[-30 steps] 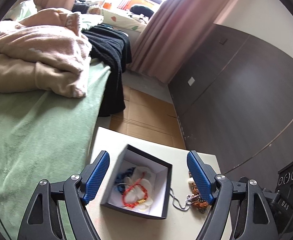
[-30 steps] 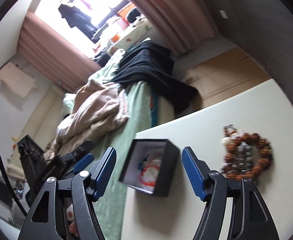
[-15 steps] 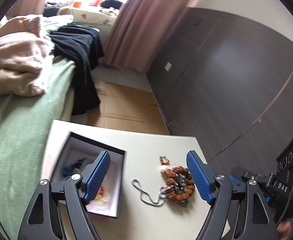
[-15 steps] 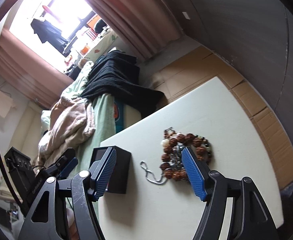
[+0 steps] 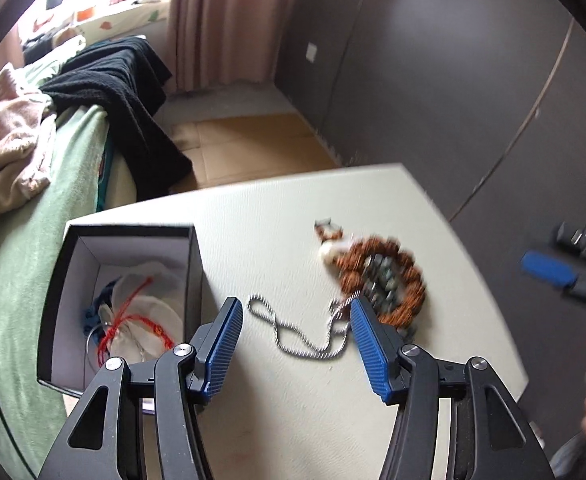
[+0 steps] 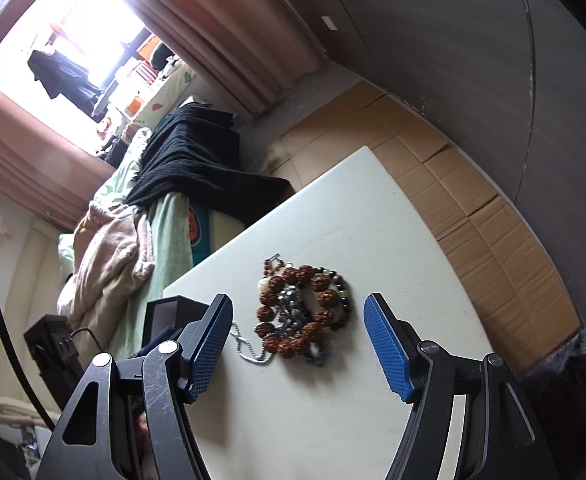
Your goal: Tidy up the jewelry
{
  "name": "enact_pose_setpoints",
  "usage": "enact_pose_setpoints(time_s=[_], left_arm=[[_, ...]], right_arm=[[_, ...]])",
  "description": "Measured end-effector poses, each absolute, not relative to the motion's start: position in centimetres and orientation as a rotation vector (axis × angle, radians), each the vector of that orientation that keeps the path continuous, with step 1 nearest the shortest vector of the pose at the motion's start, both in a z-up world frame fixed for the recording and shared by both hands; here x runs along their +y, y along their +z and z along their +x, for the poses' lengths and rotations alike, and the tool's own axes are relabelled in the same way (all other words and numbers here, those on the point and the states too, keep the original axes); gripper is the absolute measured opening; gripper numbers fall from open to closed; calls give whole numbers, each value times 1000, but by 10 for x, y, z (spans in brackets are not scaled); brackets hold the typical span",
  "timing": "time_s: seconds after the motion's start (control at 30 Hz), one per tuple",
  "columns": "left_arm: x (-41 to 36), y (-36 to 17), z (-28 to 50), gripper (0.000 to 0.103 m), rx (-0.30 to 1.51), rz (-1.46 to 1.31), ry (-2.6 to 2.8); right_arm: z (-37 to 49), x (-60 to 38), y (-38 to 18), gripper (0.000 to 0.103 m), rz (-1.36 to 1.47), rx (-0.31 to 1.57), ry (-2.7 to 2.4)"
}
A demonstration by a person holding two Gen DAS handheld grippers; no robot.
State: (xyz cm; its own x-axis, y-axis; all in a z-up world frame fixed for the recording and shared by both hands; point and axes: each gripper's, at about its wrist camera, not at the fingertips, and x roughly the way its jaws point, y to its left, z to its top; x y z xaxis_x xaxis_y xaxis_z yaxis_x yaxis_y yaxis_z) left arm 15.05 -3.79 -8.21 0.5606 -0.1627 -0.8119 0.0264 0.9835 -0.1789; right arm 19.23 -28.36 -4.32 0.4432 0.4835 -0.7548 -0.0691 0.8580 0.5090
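Closing, the left gripper (image 5: 295,334) straddles the thin silver chain (image 5: 293,334) mid-desk without pinching yet; descend before pinching. The right gripper (image 6: 297,334) hangs open, empty, above the brown beaded bracelet (image 6: 303,312).

A second ago the left gripper (image 5: 295,322) framed the black box (image 5: 195,264); now it has swung away from the box to straddle the silver chain (image 5: 293,336) — its jaws narrower and closing, nothing pinched. The right gripper (image 6: 298,322) has also left the box behind and now frames the heap of brown bead bracelets (image 6: 303,312) — its gap unchanged.
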Motion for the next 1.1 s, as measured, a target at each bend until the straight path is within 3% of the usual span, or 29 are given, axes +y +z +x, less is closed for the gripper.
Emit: enact_pose_setpoints(time_s=[0.23,0.3,0.63,0.77,0.83,0.87,1.03,1.1], left_arm=[[-72,-114,150,57,1074,34,-132],[-76,-120,152,50,1092,26,-148],[-86,-132,170,47,1070,-6,-163],[-90,-133,175,36,1029,1,-171],[-91,-133,176,27,1012,2,-186],[-90,-133,177,18,1011,-7,-203],[-86,-131,172,16,1019,-12,-229],[-85,-128,170,2,1017,1,-223]], right_arm=[[193,-299,-43,69,457,1071,333],[193,-303,-44,69,467,1074,327],[195,-316,-47,69,510,1082,304],[196,-318,-48,69,518,1086,297],[196,-319,-48,69,522,1087,294],[196,-319,-48,69,523,1086,292],[195,-319,-50,69,524,1091,291],[195,-316,-51,69,520,1097,293]])
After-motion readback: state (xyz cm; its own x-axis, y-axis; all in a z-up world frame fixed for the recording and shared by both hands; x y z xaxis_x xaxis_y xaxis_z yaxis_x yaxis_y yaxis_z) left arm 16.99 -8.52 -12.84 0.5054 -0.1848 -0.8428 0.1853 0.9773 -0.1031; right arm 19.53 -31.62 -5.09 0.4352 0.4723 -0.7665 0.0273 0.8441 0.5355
